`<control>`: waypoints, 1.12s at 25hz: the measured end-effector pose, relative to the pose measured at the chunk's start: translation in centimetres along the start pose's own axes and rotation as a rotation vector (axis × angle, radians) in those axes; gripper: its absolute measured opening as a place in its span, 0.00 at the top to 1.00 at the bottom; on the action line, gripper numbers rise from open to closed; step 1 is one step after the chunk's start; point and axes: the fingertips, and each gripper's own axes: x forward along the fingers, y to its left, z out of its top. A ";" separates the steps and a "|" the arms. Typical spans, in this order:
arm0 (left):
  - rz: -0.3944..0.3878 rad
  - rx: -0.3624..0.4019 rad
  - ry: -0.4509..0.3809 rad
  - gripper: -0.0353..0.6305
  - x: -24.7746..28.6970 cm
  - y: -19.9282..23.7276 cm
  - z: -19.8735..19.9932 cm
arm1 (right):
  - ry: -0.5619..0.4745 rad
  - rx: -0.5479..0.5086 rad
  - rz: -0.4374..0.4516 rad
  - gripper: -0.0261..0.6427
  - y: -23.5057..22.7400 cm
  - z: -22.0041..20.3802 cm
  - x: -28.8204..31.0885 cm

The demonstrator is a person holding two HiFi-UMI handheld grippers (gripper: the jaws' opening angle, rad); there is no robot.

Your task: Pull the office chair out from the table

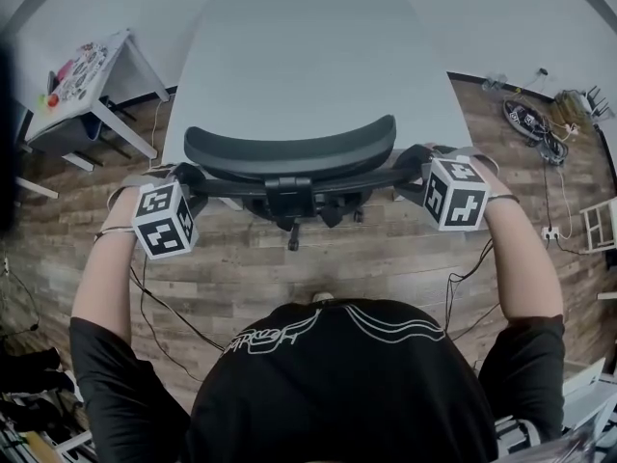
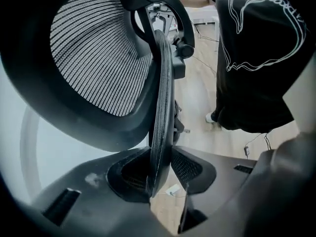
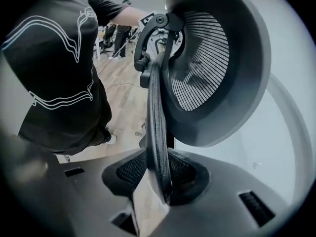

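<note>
My left tongs (image 2: 160, 169) and right tongs (image 3: 159, 174) pinch the black mesh office chair (image 1: 289, 150) by its rim. Grasp looks made; next I pull back evenly.

office-like workroom — grey table (image 1: 318, 56), office chair (image 1: 289, 152), floor cables (image 1: 535, 128)

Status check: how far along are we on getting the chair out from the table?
Done: the reach. The left gripper and right gripper each clamp an end of the backrest top edge. In hand: securing that two-sided grip. Left: the whole pull; the office chair sits tucked in, its headrest over the table edge.
</note>
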 end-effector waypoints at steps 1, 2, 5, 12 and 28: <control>0.000 0.009 0.006 0.76 0.0 0.0 -0.1 | 0.013 -0.007 0.007 0.74 0.1 0.0 0.0; 0.001 0.017 0.007 0.76 0.0 -0.1 -0.1 | 0.026 -0.011 0.013 0.74 0.2 0.1 0.1; 0.011 0.031 -0.009 0.76 0.2 -0.4 -0.2 | 0.069 -0.021 0.023 0.75 0.6 0.1 0.2; -0.007 0.073 0.021 0.77 -0.1 -3.5 -1.3 | 0.154 -0.012 0.003 0.75 3.7 1.1 0.6; -0.027 0.110 0.010 0.77 -3.4 -8.5 -2.6 | 0.209 0.093 0.006 0.75 10.3 4.2 -2.0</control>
